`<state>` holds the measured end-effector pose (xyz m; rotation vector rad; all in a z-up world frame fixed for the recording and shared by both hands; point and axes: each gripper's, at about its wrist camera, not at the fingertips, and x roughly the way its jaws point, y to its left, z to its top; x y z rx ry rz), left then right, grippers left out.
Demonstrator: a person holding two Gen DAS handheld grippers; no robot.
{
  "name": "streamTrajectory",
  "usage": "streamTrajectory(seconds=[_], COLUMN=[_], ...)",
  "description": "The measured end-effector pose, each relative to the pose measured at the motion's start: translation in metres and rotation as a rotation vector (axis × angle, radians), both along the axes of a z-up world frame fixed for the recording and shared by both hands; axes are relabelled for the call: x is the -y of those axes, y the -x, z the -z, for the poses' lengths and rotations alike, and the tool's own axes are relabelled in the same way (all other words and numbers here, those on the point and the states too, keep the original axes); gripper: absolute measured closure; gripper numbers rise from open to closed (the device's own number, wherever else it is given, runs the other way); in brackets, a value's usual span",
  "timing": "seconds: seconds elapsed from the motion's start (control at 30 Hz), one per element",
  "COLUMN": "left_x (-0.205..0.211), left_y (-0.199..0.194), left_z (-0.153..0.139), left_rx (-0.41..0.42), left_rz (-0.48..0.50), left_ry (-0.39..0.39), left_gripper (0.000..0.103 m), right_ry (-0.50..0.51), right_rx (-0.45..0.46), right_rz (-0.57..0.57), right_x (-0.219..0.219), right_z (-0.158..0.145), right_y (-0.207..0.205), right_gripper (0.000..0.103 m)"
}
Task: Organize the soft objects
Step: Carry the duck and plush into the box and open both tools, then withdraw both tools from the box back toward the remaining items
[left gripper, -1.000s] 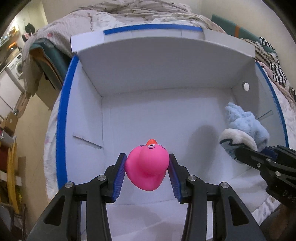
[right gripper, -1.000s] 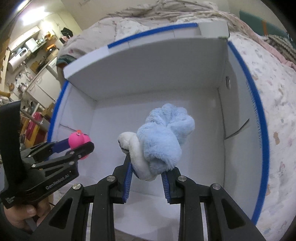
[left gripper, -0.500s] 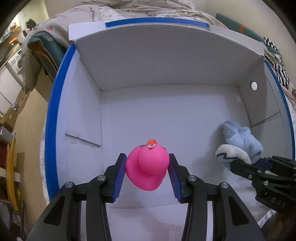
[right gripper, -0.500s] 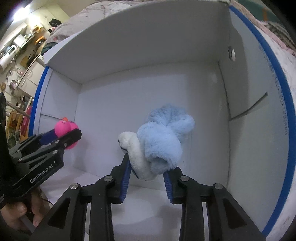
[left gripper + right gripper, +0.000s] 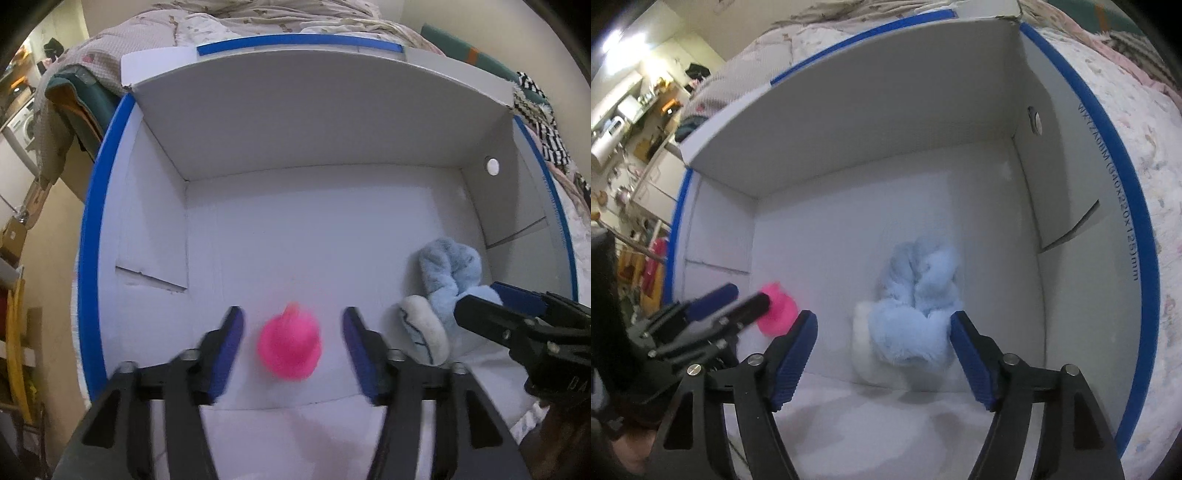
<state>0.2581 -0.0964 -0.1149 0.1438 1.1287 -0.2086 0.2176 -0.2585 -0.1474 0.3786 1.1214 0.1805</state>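
Both grippers reach down into a white box with blue rims (image 5: 88, 236) (image 5: 1134, 280). A pink rubber duck (image 5: 290, 349) (image 5: 777, 314), blurred, sits between the pads of my left gripper (image 5: 291, 347); a clear gap shows on each side as the jaws are opening. A light blue and white plush toy (image 5: 916, 317) (image 5: 441, 295) lies low in the box between the pads of my right gripper (image 5: 882, 354). Those jaws are opening too, and the blue pads (image 5: 792, 354) stand apart from the plush.
The box rests on a bed with a pale patterned quilt (image 5: 1145, 122) (image 5: 229, 22). Its far wall (image 5: 314, 110) rises high; the side flaps carry slits and a round hole (image 5: 492, 167). A cluttered room with shelves (image 5: 628, 122) lies to the left.
Both grippers have opened. The pink duck left the left pads and dropped lower into the box; the blue plush slipped out of the right pads and sank toward the box floor.
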Motion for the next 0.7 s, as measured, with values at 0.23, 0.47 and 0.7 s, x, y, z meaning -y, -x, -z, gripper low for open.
streamTrajectory(seconds=[0.23, 0.47, 0.7], left_x=[0.0, 0.0, -0.006], left_y=[0.004, 0.011, 0.016], left_z=[-0.005, -0.014, -0.028], left_rx=[0.004, 0.028, 0.067], left_rz=[0.015, 0.005, -0.013], left_ry=[0.026, 0.017, 0.048], left_gripper=[0.039, 0.039, 0.038], right_ry=[-0.013, 0.004, 0.02], right_rx=[0.02, 0.058, 0.116], right_rz=[0.002, -0.002, 0.022], right_x=[-0.007, -0.006, 0.0], right_z=[-0.005, -0.02, -0.031], right_y=[-0.004, 0.003, 0.011], right_gripper=[0.019, 0.0, 0.0])
